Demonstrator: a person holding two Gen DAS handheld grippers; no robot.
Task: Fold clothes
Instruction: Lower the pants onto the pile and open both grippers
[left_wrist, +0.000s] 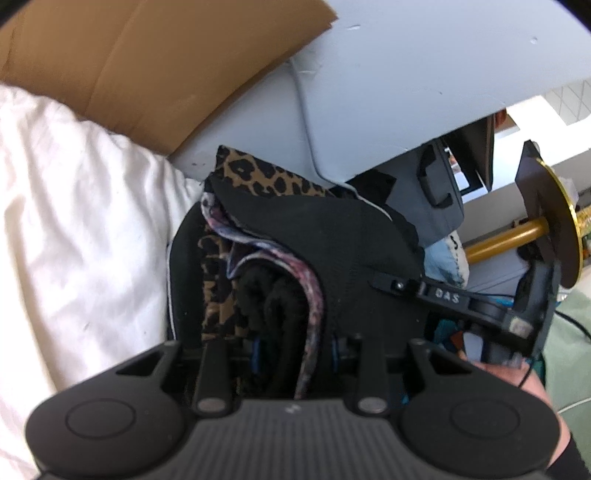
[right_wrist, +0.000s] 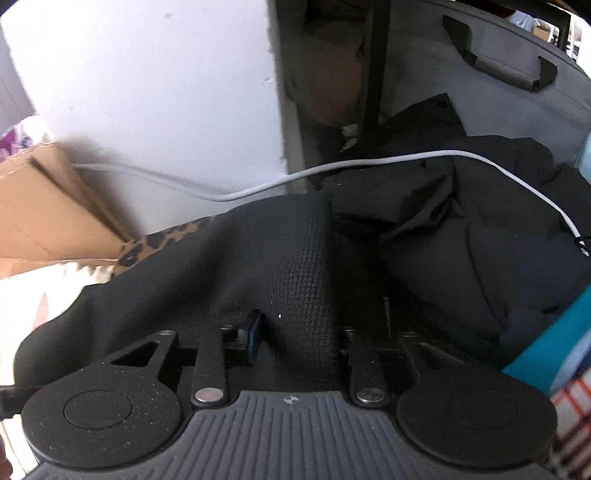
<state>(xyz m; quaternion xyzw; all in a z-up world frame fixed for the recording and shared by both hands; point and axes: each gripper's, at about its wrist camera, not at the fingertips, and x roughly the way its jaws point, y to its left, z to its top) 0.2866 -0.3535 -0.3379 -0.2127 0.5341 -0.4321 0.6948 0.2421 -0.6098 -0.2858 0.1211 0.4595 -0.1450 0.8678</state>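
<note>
From my left wrist camera, a black garment (left_wrist: 325, 236) lies over leopard-print fabric (left_wrist: 266, 173) of tan with black spots, beside a pink-and-purple mottled cloth (left_wrist: 310, 291). White bedding (left_wrist: 74, 221) meets brown cardboard (left_wrist: 147, 66) and a pale grey-blue wall (left_wrist: 388, 92). A gold rod (left_wrist: 506, 240) gleams at right. My right wrist camera shows waffle-textured black cloth, a white cable (right_wrist: 369, 162), a grey bag (right_wrist: 498, 92) with black handles and a teal item (right_wrist: 554, 332).

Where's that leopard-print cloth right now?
In the left wrist view the leopard-print cloth sits mid-frame, bunched in the clothes pile under a black garment, right of the white bedding and below the cardboard.
</note>
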